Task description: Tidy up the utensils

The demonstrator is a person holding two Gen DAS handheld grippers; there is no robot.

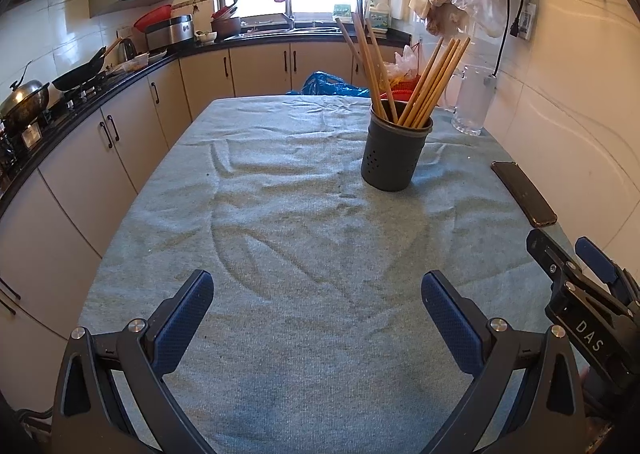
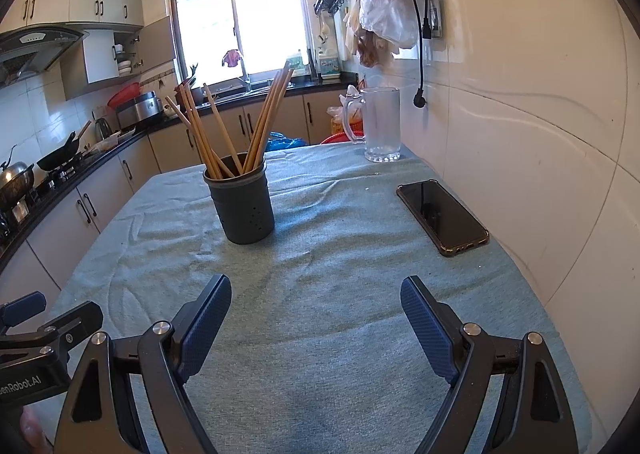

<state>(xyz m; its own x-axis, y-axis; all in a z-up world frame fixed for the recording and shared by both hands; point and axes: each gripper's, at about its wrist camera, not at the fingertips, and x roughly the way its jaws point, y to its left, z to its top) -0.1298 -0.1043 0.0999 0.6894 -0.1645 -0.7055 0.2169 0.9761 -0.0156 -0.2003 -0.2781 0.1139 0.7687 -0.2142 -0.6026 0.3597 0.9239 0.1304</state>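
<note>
Nearest in the left wrist view, the left gripper (image 1: 317,294) hangs low over the table with its blue-padded fingers (image 1: 184,324) spread wide and nothing between them. The right gripper (image 2: 316,300) is spread the same way, also empty, its pads (image 2: 430,328) above bare cloth; the two tools sit side by side, each showing at the edge of the other's view. Under both lies a wrinkled grey-green tablecloth (image 1: 280,214) covering the table. Farther on, along the wall side, a black smartphone (image 2: 442,216) lies flat, screen up. Near the middle of the table stands a dark grey perforated utensil holder (image 2: 244,206), upright, with the wooden chopsticks (image 2: 264,122) standing in it, fanned into two leaning bunches. Beyond it, at the far corner by the tiled wall, stands a clear glass mug (image 2: 380,126). Behind the table runs the kitchen counter (image 1: 120,74) with a wok (image 1: 78,76) on the stove.
</note>
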